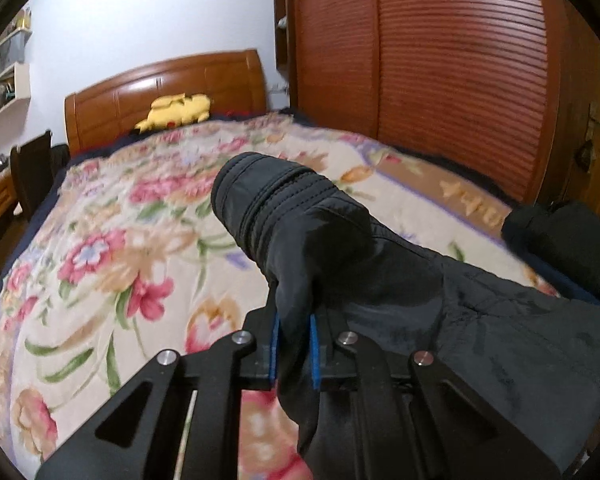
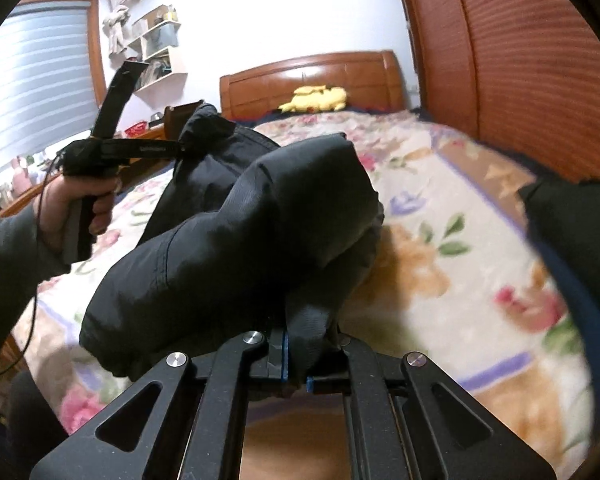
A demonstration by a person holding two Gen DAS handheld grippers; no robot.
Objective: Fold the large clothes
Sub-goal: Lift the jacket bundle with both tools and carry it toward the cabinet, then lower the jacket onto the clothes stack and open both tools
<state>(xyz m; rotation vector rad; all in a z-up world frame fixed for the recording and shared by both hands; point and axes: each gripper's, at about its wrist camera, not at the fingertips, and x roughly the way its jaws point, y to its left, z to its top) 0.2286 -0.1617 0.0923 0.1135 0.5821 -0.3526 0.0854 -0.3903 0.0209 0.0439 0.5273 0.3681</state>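
So, grab-and-lift step of fold. Got left gripper (image 1: 294, 350) pinched on cuff end of black jacket (image 1: 440, 288), sleeve sticking up past blue pads. Right gripper (image 2: 296, 360) clamped on another bunch of same jacket, fabric humped over jaws. Jacket hangs between both, above floral blanket (image 1: 120, 240) on bed.

Next, I reckon: spread grippers apart, get fabric taut, lay flat before any fold.

Count: one jacket, two grippers, one yellow plush toy (image 1: 176, 112) by headboard (image 1: 160, 84).
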